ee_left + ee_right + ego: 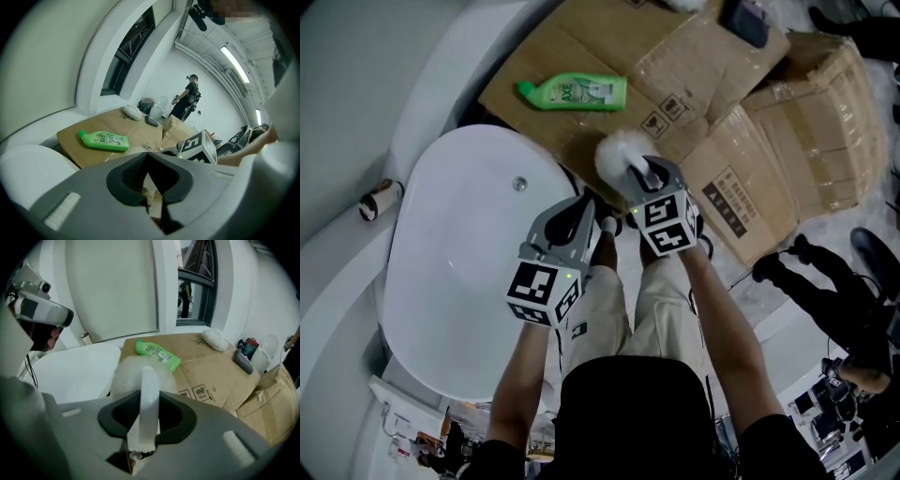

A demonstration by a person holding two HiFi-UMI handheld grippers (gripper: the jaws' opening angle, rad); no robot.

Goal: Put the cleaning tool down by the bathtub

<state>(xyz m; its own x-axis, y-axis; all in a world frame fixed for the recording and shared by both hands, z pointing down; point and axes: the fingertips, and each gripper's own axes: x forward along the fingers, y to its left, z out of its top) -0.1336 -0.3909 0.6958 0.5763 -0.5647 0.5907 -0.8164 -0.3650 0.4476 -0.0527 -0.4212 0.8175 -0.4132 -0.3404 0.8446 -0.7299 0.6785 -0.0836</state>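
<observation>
Flattened cardboard [581, 47] covers the floor beside the white bathtub [459, 281]. Our cleaning tool [617, 155], a fluffy white brush, hangs just past the bathtub's rim, above that cardboard. Its flat handle is pinched in the right hand-held gripper [149, 414]. The left hand-held gripper [149, 173] hovers nearer the bathtub, jaws pressed together on nothing. If we let go from this height, we judge the brush could bounce or roll toward the green bottle [574, 92], farther from the bathtub.

one brush [619, 155], one bottle [574, 92], one bathtub [459, 281]
</observation>
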